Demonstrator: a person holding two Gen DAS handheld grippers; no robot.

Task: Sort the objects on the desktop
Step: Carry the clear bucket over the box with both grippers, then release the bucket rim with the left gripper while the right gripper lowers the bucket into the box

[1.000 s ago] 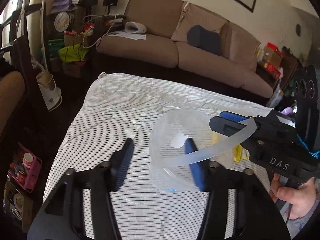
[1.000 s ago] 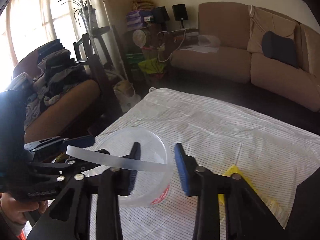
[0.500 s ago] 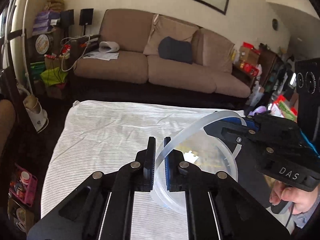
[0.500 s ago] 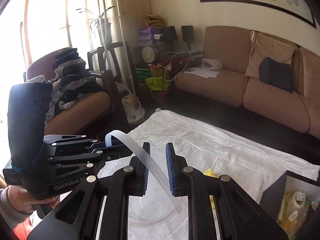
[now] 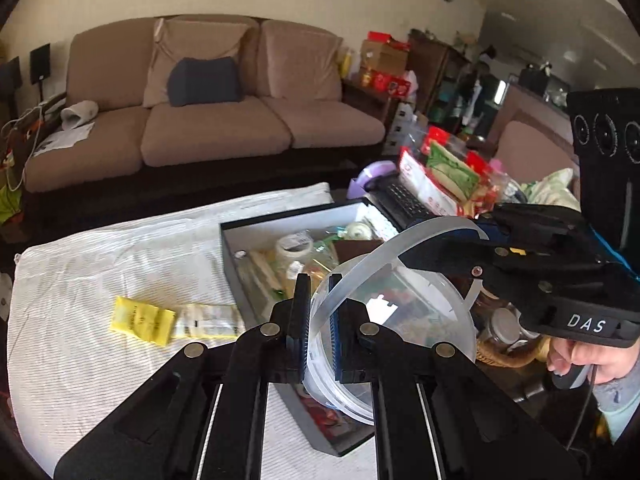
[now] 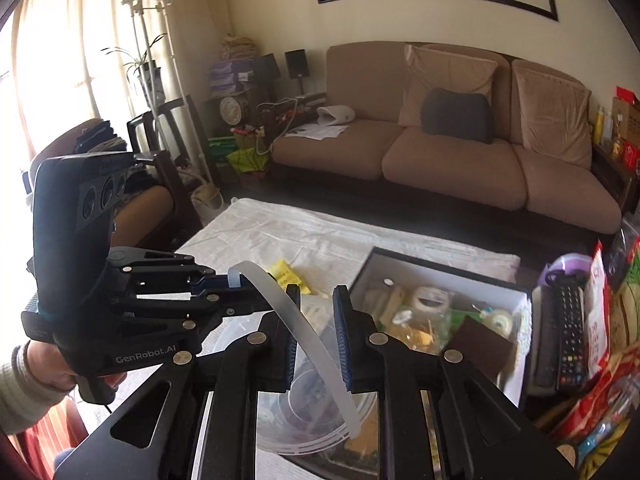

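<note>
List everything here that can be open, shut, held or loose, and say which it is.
Clear plastic bucket: held up over the box, handle raised.
Left gripper: shut on the bucket rim.
Right gripper: handle between its fingers, grip unclear.
Black box: open, holding items.
Yellow packet: loose on the cloth.

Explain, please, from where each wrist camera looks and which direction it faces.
Left wrist: sits on the left gripper, facing forward and down toward the black box and the sofa. Its own fingers pinch the handle of the clear bucket. The right gripper and right hand show at right.
Right wrist: sits on the right gripper, facing the same way. Its fingers close around the handle, and the left gripper and left hand show at left.
Shared: bucket, handle, box, sofa.
</note>
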